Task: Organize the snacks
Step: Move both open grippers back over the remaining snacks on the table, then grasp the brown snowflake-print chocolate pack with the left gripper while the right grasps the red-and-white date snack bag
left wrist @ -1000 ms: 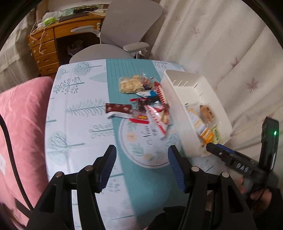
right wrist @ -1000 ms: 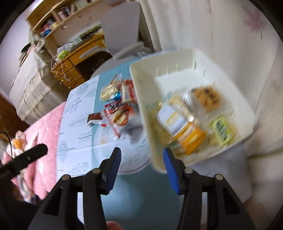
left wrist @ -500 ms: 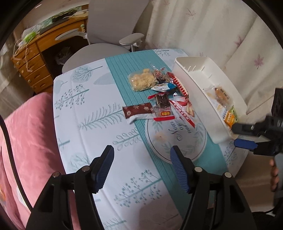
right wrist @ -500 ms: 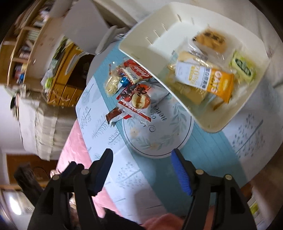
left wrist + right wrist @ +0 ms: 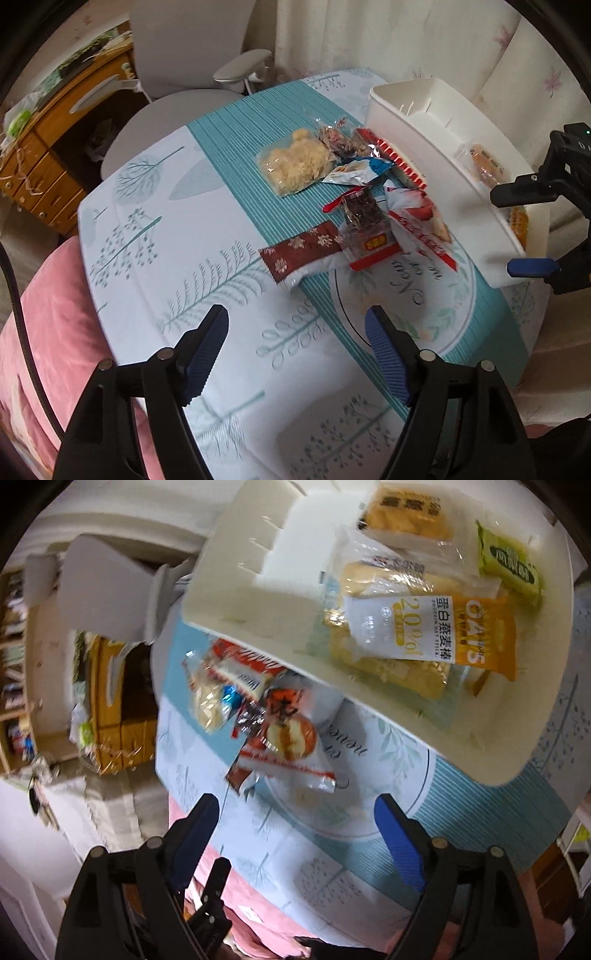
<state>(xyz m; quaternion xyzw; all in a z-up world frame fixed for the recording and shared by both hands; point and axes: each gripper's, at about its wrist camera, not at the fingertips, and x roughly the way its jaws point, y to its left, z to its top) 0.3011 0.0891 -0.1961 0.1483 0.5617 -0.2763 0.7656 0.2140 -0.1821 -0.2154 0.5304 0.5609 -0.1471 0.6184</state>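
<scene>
Left hand-held gripper (image 5: 295,332), jaws just opening, empty, above bare tablecloth (image 5: 155,236) beside snacks (image 5: 354,206).

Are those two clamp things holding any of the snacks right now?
No. The left gripper and right gripper have both just been opening, with nothing between their jaws.

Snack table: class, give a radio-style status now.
Left gripper and right gripper open, empty, just widened. Snack pile loose beside white bin; some packets inside. Nothing in the way.
</scene>
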